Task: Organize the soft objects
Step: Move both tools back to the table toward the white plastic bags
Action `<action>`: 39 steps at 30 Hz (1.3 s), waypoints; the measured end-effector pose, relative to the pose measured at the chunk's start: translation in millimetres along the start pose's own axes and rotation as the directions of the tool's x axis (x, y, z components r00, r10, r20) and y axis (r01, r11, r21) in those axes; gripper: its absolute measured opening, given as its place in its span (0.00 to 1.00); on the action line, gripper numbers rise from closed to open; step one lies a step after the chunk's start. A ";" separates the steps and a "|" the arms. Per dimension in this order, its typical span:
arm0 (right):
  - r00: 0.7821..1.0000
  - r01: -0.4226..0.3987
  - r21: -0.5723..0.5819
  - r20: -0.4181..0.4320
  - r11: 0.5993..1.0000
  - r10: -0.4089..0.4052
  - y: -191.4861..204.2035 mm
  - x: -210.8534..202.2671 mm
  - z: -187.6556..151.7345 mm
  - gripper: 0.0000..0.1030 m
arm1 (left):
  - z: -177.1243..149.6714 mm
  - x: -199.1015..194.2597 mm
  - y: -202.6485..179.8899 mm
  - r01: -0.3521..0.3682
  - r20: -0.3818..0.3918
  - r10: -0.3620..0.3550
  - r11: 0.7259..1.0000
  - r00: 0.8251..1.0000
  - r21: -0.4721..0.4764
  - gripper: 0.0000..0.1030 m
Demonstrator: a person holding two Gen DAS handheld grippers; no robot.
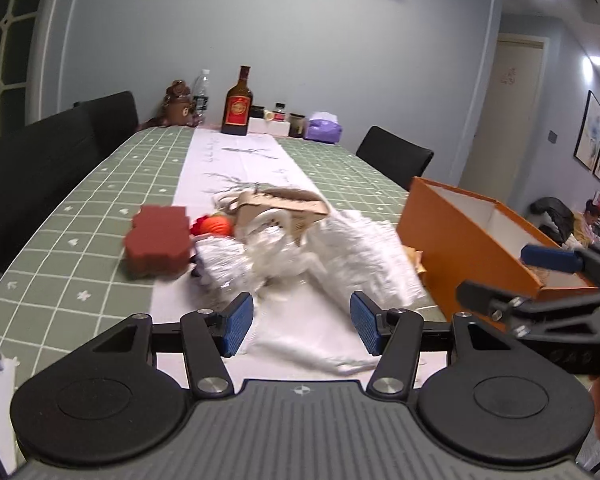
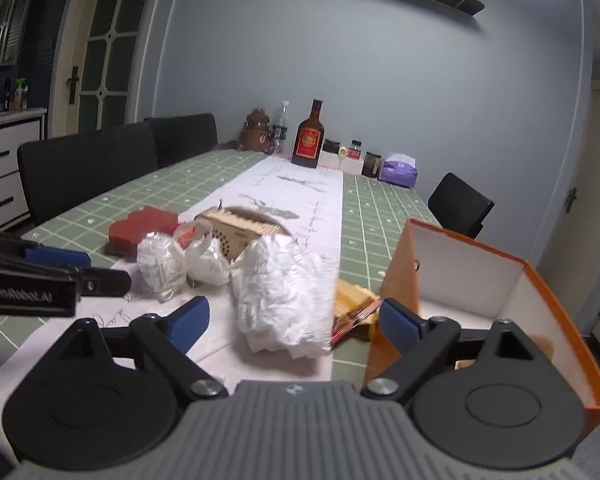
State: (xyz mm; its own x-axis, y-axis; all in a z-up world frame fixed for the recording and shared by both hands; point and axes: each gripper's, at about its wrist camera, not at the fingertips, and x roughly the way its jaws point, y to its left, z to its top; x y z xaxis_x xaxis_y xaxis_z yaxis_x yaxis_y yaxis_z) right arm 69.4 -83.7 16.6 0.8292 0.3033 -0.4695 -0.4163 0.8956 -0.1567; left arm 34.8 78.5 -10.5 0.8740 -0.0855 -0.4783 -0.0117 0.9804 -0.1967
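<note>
Right tongs (image 2: 294, 320) agape — white bundle (image 2: 284, 300) between, untouched.

tablecloth (image 1: 100, 184): green, white grid | box (image 1: 452, 240): orange | sponge (image 1: 158, 240): red

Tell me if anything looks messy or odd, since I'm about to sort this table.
The soft items lie in a loose heap on the white runner beside the orange box. A crumpled wrapper sits wedged against the box's outer wall, partly under the white plastic-wrapped bundle.

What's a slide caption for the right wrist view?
Open right claw faces a white plastic-wrapped bundle beside an open orange cardboard box on a green checked tablecloth.
</note>
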 end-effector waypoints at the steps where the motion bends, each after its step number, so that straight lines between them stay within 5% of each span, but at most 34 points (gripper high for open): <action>1: 1.000 0.002 0.000 -0.008 1.000 -0.002 4.2 5.7 -2.0 0.88 | -3.5 -1.2 3.7 -0.005 0.001 0.005 1.000 1.000 0.000 0.64; 7: 1.000 0.012 0.006 -0.020 1.000 -0.011 21.5 34.5 -9.1 0.88 | -8.4 12.3 11.8 -0.021 -0.007 0.021 0.999 1.000 0.041 0.65; 17: 0.993 0.038 0.042 -0.114 0.998 -0.033 9.7 102.9 -0.2 0.95 | 11.9 48.1 28.6 -0.077 0.028 0.074 0.988 0.997 0.132 0.81; 21: 0.990 0.024 0.060 -0.142 0.998 -0.015 4.4 124.1 4.3 0.95 | 20.2 69.4 25.6 -0.098 0.013 0.098 0.963 0.995 0.250 0.82; 25: 0.988 -0.001 0.075 -0.152 0.997 0.013 1.1 137.3 7.4 0.95 | 20.7 88.5 10.5 -0.102 -0.005 0.115 0.900 0.993 0.423 0.82; 34: 0.987 -0.051 0.100 -0.147 0.994 0.065 -3.0 155.0 9.2 0.93 | 14.1 130.4 9.3 -0.094 -0.098 0.181 0.816 0.979 0.571 0.80; 39: 0.985 -0.071 0.108 -0.150 0.992 0.087 -4.1 160.2 4.2 0.91 | 6.9 140.8 13.6 -0.093 -0.133 0.199 0.824 0.971 0.559 0.78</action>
State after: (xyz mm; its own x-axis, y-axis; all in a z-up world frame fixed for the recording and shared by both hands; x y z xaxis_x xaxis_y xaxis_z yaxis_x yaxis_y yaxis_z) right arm 205.5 -37.4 -54.3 0.7248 0.3274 -0.6062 -0.4311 0.9019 -0.0283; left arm 161.0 81.0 -74.6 0.7819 0.0885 -0.6170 0.1808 0.9151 0.3603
